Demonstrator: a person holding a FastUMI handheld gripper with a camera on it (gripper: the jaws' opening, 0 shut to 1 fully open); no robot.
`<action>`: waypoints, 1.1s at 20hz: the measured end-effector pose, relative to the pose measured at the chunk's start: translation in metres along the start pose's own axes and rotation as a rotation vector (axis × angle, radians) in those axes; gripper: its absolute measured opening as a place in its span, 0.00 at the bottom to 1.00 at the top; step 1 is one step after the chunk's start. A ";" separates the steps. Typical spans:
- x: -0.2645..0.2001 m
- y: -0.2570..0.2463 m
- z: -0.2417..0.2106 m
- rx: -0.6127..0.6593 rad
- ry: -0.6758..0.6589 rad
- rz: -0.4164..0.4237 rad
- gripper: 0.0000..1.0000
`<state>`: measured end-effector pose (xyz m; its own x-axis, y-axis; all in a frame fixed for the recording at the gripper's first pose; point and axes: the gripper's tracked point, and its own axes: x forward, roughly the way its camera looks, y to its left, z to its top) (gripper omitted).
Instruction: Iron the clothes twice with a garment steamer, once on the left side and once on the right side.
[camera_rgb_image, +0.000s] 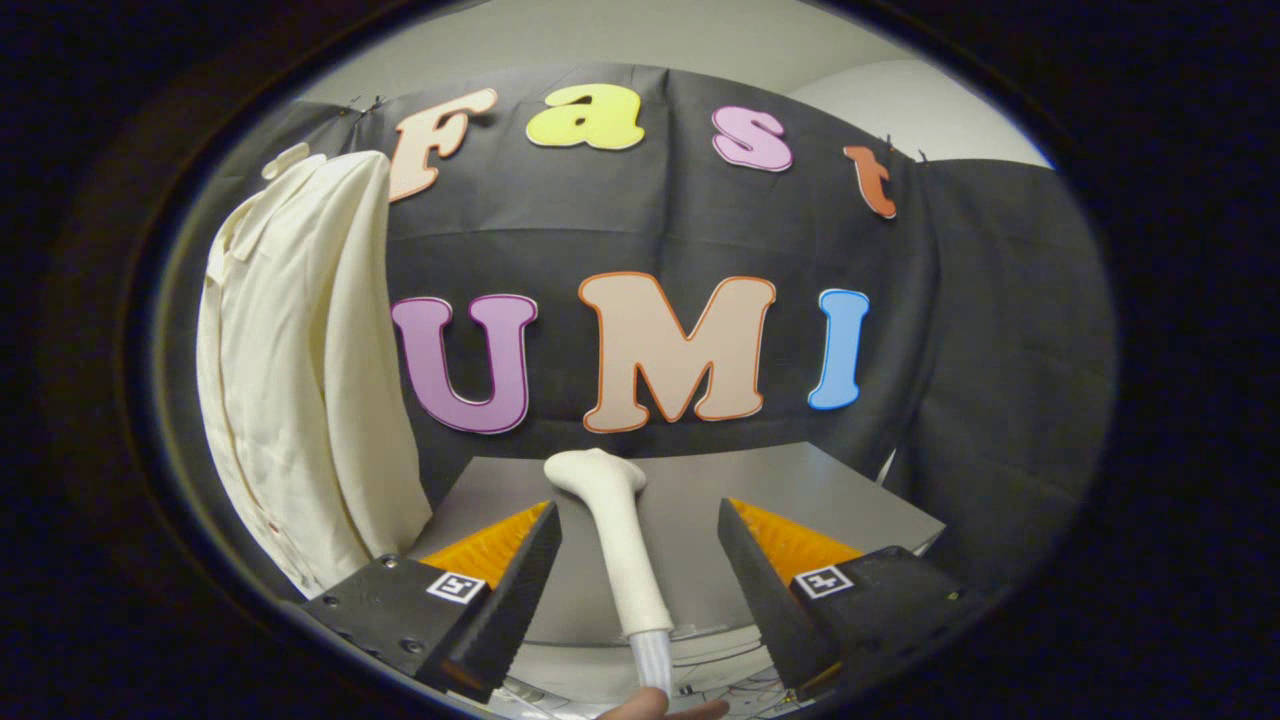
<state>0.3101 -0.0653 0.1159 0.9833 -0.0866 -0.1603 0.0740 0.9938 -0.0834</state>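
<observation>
We see a cream-white button-front cloth shirt (300, 370) hanging against the black cloth booth wall (980, 330), off to the left of our claw (638, 545) and well beyond it. Between the spread fingers stands a white, long-handled plastic garment steamer (620, 540), tilted, its head toward the wall; neither finger touches it, so the claw is wide open and holds nothing. A fingertip (655, 705), probably a person's, shows below the steamer's ribbed hose. The steamer sits over a flat grey counter (860, 510). Pale ceiling shows above the wall.
</observation>
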 end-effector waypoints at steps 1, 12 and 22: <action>0.006 -0.002 0.003 0.001 0.023 -0.002 0.97; 0.074 0.030 0.001 0.015 0.233 0.105 0.97; 0.105 0.035 -0.038 0.025 0.449 0.091 0.94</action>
<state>0.4098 -0.0423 0.0587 0.8168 -0.0157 -0.5767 0.0002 0.9996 -0.0269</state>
